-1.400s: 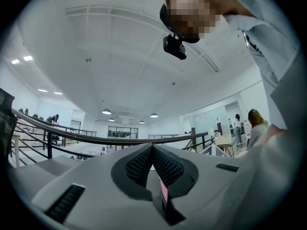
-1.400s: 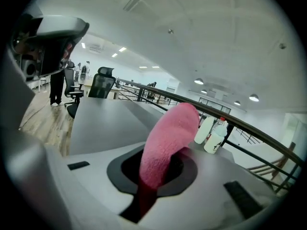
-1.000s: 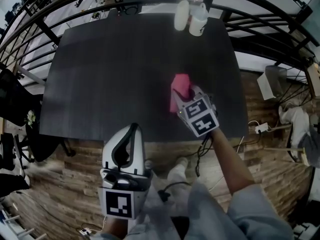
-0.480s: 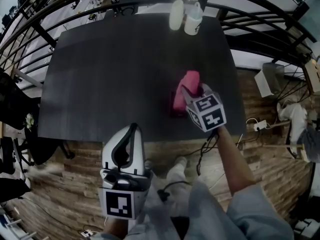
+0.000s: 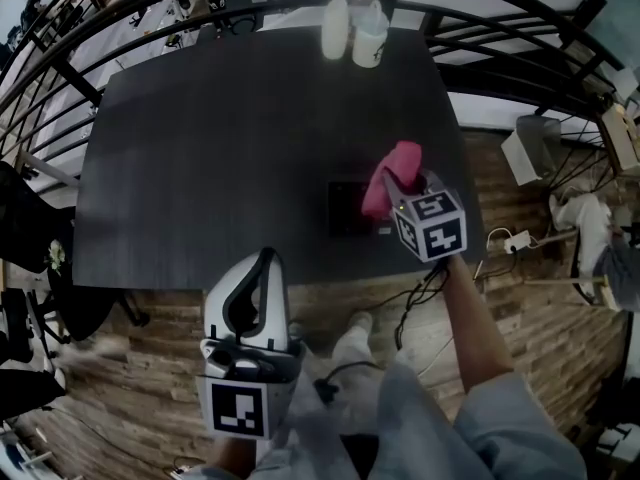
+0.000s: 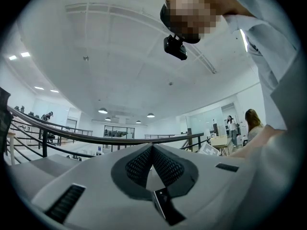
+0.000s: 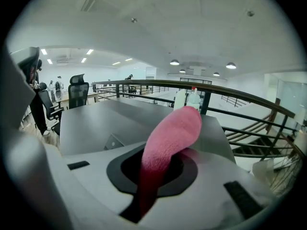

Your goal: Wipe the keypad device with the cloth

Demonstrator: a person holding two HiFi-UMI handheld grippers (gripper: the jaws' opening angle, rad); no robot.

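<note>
The keypad device [image 5: 350, 209] is a flat dark rectangle lying near the table's front right edge. My right gripper [image 5: 402, 184] hovers just to its right, shut on the pink cloth [image 5: 393, 175], which sticks up and droops beyond the jaws. In the right gripper view the cloth [image 7: 169, 140] fills the right gripper [image 7: 160, 171], and a corner of the device [image 7: 114, 142] shows on the table below to the left. My left gripper [image 5: 262, 264] is held off the table near my body, tilted upward; in the left gripper view its tips [image 6: 152, 150] meet, shut on nothing.
Two pale bottles [image 5: 337, 28] [image 5: 368, 36] stand at the far edge of the dark table [image 5: 220, 138]. A black railing [image 5: 500, 78] curves round the table. Wooden floor with cables [image 5: 515, 243] lies to the right, and an office chair [image 5: 25, 218] to the left.
The right gripper has lifted the pink cloth off the keypad device and carried it rightward, so the device now shows uncovered. The left gripper has stayed put.
</note>
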